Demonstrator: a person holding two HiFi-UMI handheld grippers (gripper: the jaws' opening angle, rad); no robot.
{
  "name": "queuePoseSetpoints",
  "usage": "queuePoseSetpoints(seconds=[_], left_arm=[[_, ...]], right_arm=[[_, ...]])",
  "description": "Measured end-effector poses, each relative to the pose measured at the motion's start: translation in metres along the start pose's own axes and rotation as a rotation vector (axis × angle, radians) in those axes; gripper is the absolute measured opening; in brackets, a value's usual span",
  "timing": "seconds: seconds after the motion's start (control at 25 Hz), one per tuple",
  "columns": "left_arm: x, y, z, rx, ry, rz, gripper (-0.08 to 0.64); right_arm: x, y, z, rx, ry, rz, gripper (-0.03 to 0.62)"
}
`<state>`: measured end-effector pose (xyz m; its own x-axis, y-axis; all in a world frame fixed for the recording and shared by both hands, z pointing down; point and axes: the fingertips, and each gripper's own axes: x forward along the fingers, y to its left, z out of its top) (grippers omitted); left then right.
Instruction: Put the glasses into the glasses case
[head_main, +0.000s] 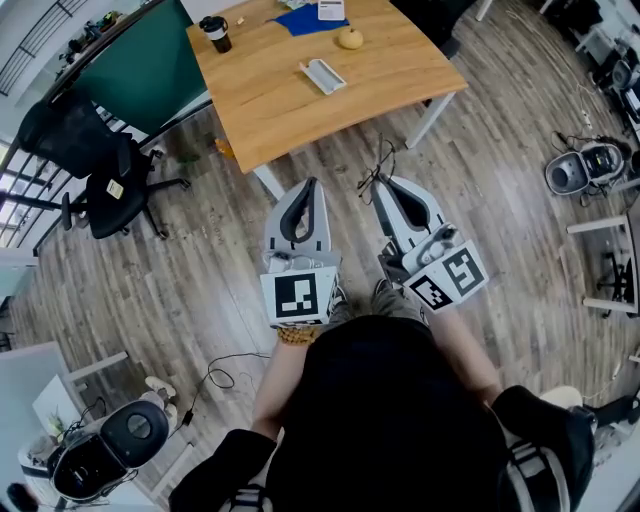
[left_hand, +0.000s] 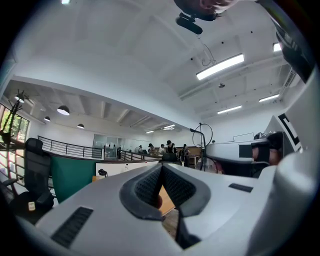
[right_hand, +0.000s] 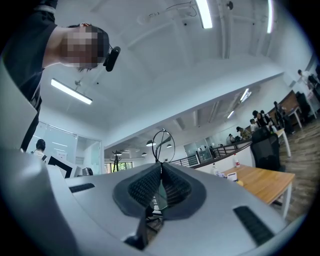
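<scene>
Holding both tools over the wood floor (head_main: 200, 290), short of the tabletop (head_main: 270, 95). Right tool (right_hand: 161, 166) is clamped on the glasses (right_hand: 161, 145), with a lens ring poking past its tips. Left tool (left_hand: 161, 167) is closed and empty. Glasses case (head_main: 322, 76) lies on the tabletop, well apart from both.

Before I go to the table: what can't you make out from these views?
- Glasses: the right gripper view shows one rim above the shut right tongs; the pads hide the rest. In the head view, the wires are too thin to tell if folded.
- Glasses case: too small in the head view to see inside.
- Table: far end cut off by the head view's top edge.
</scene>
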<state>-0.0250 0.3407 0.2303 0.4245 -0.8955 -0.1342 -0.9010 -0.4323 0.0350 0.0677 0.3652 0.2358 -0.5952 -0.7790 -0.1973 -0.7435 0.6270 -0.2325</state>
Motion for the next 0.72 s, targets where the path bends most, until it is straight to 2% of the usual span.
queuePoseSetpoints(seconds=[0.28,0.72], left_arm=[[0.017,-0.009,-0.012,0.004,0.013,-0.02,0.02],[0.07,-0.037,-0.012,0.091,0.014,-0.01,0.02]], right_arm=[[-0.002,-0.02,-0.004,0.026,-0.009,-0.001,0.009],[-0.004,-0.09,0.01,0.079,-0.031,0.035,0.009]])
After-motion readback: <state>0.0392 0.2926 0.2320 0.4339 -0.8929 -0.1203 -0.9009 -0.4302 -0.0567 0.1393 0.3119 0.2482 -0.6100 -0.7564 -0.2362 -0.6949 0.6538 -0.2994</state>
